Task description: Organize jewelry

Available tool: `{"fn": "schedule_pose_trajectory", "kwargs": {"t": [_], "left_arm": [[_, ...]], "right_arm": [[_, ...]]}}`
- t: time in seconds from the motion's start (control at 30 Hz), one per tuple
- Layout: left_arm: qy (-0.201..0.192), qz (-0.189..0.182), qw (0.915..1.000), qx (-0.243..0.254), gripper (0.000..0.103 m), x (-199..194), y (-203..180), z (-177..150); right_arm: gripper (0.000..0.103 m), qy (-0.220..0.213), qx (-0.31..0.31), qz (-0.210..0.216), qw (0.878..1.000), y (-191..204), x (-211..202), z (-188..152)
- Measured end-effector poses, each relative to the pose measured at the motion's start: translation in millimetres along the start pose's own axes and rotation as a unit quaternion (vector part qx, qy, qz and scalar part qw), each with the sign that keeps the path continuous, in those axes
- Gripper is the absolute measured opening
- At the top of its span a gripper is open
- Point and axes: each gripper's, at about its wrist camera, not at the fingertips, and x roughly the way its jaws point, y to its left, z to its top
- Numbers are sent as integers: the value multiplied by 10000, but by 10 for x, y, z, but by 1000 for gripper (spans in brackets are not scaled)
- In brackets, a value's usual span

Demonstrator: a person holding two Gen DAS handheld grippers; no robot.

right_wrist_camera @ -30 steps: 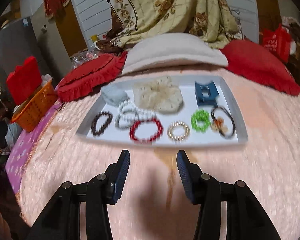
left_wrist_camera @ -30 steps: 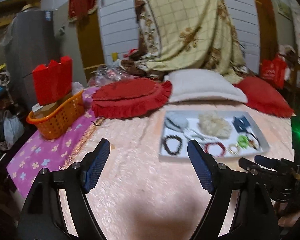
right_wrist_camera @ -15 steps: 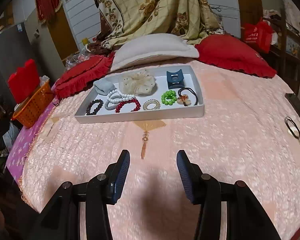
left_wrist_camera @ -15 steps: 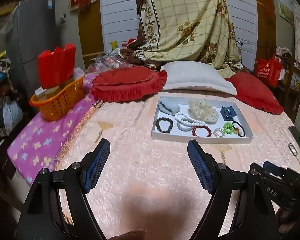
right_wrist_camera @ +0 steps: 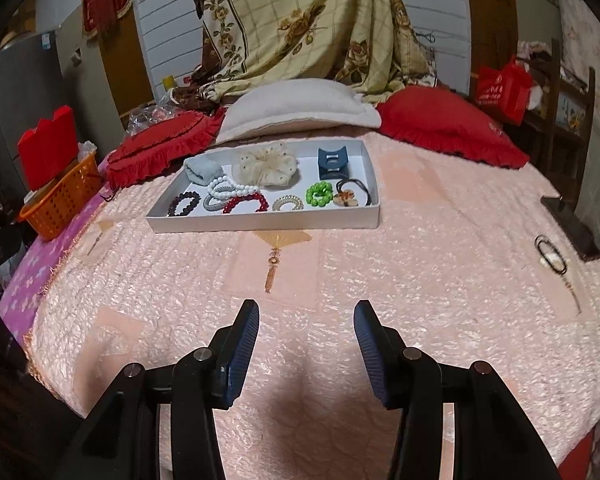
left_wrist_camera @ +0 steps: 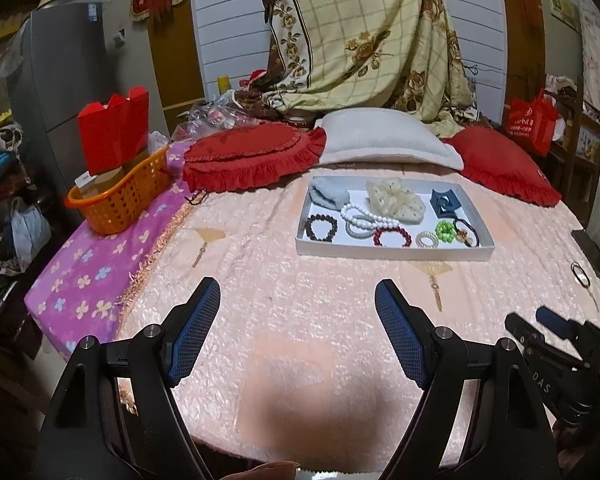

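On the pink bedspread (right_wrist_camera: pixel 340 280) the white tray (right_wrist_camera: pixel 268 222) now lies well ahead, both grippers having drawn back from it; left gripper (left_wrist_camera: pixel 298 312) and right gripper (right_wrist_camera: pixel 306 330) gape empty; one black bracelet (right_wrist_camera: pixel 551 254) waits outside, probably next.

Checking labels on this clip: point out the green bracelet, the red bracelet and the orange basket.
green bracelet (right_wrist_camera: pixel 318 194), right wrist view, on its beads.
red bracelet (right_wrist_camera: pixel 245 202), right wrist view, on its beads.
orange basket (left_wrist_camera: pixel 120 204), left wrist view, on its front wall.
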Motion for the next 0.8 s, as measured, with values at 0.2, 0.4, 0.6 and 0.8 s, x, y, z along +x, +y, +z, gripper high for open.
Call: {"fn": "schedule_pose_trajectory", "kwargs": {"t": [0.2,0.4,0.6,0.8], "left_arm": [[207,-11,9998,14,80,57,4,-88],[444,13,9990,-18,80,179,43,-168],[597,-38,9982,-49,80,275,70,-188],[716,-75,9974,-65,80,350,85,-211]], "right_arm": [[48,-29,-162,-115,9998,66,-36,-29],[48,92,-192,-155,9997,87,41,-48],[48,223,-172,-211,9994,95,136,-58],[48,285,-157,-239,9992,101,180,-70]]}}
